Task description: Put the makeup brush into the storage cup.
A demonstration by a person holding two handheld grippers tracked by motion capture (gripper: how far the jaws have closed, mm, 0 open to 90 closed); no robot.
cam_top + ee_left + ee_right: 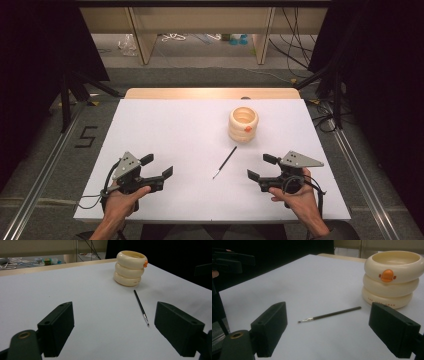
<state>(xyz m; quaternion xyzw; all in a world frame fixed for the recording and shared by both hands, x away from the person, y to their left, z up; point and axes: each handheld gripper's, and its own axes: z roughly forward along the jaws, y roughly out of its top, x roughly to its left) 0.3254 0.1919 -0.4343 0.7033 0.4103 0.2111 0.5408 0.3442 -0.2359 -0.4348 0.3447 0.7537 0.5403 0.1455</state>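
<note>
A thin black paintbrush [225, 161] [141, 307] [330, 314] lies flat on the white table, bristle end toward the person. Behind it stands a cream ringed holder [243, 124] [130, 268] [392, 278] with an orange duck bill on its side, upright and empty as far as I can see. My left gripper [157, 166] [113, 330] hovers at the front left, open, nothing between its jaws. To the brush's right my right gripper [262, 167] [327, 331] is also open and empty, pointing toward the brush.
The white table top [170, 130] ends at a wooden strip along the far edge. Black stands and cables flank both sides on the floor. Wooden furniture legs and clutter sit far behind the table.
</note>
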